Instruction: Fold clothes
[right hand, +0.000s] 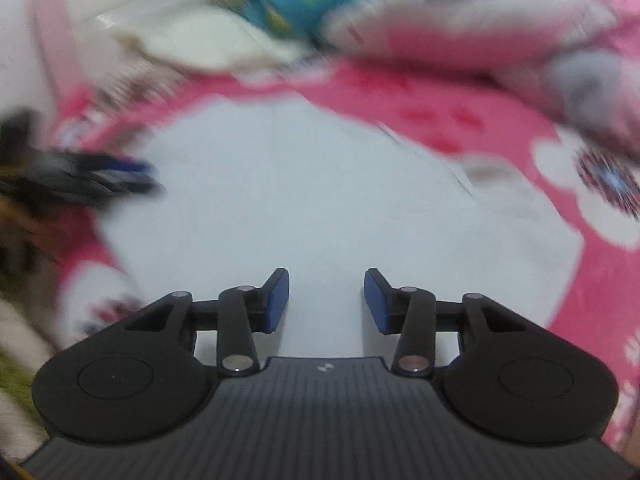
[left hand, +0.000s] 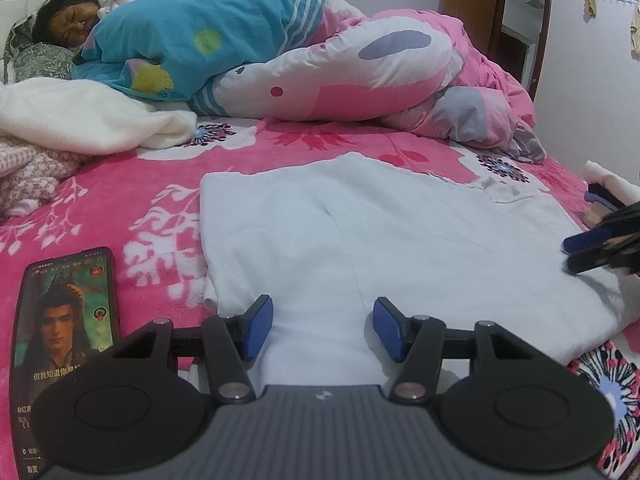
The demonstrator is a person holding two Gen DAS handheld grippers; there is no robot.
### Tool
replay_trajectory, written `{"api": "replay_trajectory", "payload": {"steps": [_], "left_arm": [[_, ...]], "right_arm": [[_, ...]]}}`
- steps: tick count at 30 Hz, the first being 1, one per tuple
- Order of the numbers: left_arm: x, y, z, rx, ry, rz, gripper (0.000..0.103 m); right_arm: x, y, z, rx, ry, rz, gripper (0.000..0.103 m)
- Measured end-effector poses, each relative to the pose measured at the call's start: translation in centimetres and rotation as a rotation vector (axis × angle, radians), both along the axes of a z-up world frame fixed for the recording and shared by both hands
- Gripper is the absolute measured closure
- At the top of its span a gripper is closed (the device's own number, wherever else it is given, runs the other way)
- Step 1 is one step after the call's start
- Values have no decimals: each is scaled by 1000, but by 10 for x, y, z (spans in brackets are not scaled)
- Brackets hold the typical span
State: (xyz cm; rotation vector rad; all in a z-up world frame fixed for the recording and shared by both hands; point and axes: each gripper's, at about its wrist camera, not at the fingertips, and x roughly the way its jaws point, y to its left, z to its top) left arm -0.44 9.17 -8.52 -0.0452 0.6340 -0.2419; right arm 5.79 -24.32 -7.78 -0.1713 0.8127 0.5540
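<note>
While flat on the pink floral blanket [left hand: 120,208], white garment [left hand: 380,240] looks part-folded: left edge straight, seam down the middle, collar or tag area [left hand: 500,192] at far right. Judged mid-task, next fold not yet started.

Left gripper [left hand: 323,330] over near hem, jaws moderately apart, nothing between pads, no cloth pinched. Right gripper [right hand: 326,300] also parted with only bare fabric under the gap; seen from left wrist view at right edge, low over the garment's right side.

For a clean fold: pinch both layers right at the hem, take matching corners, lift together, carry evenly to far edge, avoid dragging the blanket.

Phone [left hand: 64,340] lies near left, just beside the garment; keep clear. Cream blanket [left hand: 80,120] and person lying under quilt [left hand: 280,60] at far side, well apart.

Right wrist view heavily motion-blurred: edges and folds unreadable there. Garment's right end cut off behind gripper; layer count unclear.
</note>
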Motion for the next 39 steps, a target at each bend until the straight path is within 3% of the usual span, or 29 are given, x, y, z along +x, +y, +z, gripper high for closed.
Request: {"api": "replay_trajectory", "payload": {"steps": [6, 9, 13, 17, 19, 23, 29, 32, 35, 39], "left_arm": [[0, 1, -1, -5, -3, -2, 46], [1, 2, -1, -4, -3, -4, 46], [1, 3, -1, -8, -2, -8, 46], [1, 2, -1, -1, 1, -18, 46], [1, 3, -1, -7, 2, -21, 46], [-1, 4, -2, -11, -5, -25, 46], [-1, 3, -2, -4, -4, -28, 45], [-1, 4, -1, -8, -5, -33, 43], [-3, 4, 4, -16, -18, -36, 39], [-17, 0, 18, -9, -69, -43, 37]], "right_arm": [[58, -51, -13, -26, -43, -362, 62], [65, -62, -9, -53, -95, -447, 62], [47, -61, 7, -2, -154, -424, 61], [35, -62, 10, 47, -107, -348, 60], [42, -61, 4, 19, -76, -348, 60], [69, -74, -10, 32, -17, -419, 60], [98, -103, -15, 65, -85, -601, 60], [90, -109, -6, 114, -109, -643, 60], [64, -97, 15, 148, -146, -603, 59], [22, -69, 46, 188, -191, -528, 40]]}}
